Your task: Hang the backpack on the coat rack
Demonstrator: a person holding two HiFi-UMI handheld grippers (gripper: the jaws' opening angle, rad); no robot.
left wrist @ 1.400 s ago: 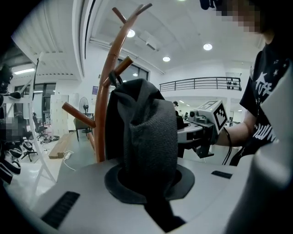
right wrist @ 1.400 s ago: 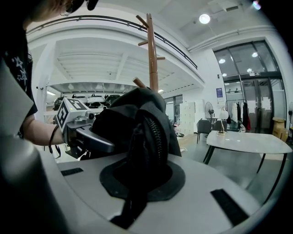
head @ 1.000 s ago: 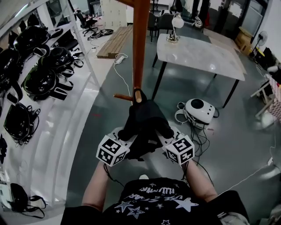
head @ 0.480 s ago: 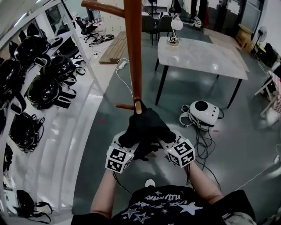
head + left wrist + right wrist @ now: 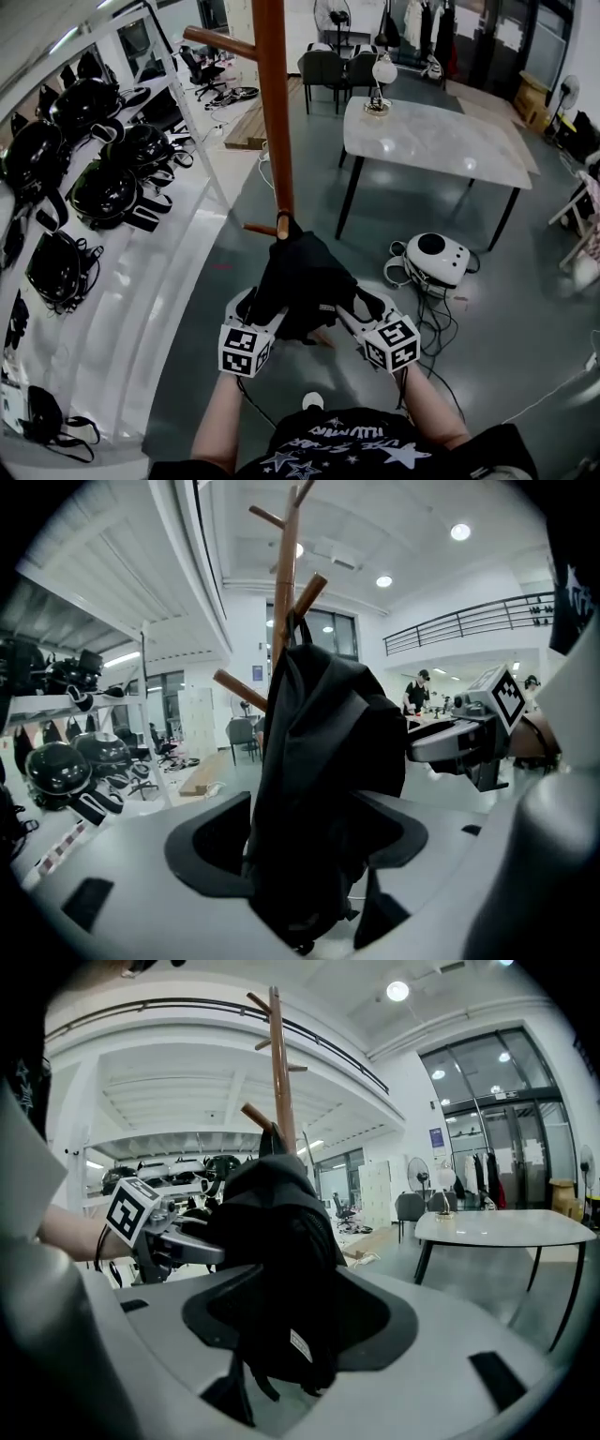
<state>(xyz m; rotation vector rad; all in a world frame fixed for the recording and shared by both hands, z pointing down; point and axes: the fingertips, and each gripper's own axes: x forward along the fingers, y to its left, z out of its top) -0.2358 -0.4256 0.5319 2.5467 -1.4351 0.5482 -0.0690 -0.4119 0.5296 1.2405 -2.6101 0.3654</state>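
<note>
With the backpack (image 5: 302, 279) hung by its loop on a low peg (image 5: 281, 226) of the rack (image 5: 272, 112) and seemingly borne there, the left gripper (image 5: 251, 307) and right gripper (image 5: 361, 307), flanking it below that peg, are opening their jaws wide, its fabric loose between them.

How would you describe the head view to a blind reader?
A black backpack hangs from a peg of a wooden coat rack. The left gripper and right gripper flank it, jaws opening with its fabric between them.
</note>
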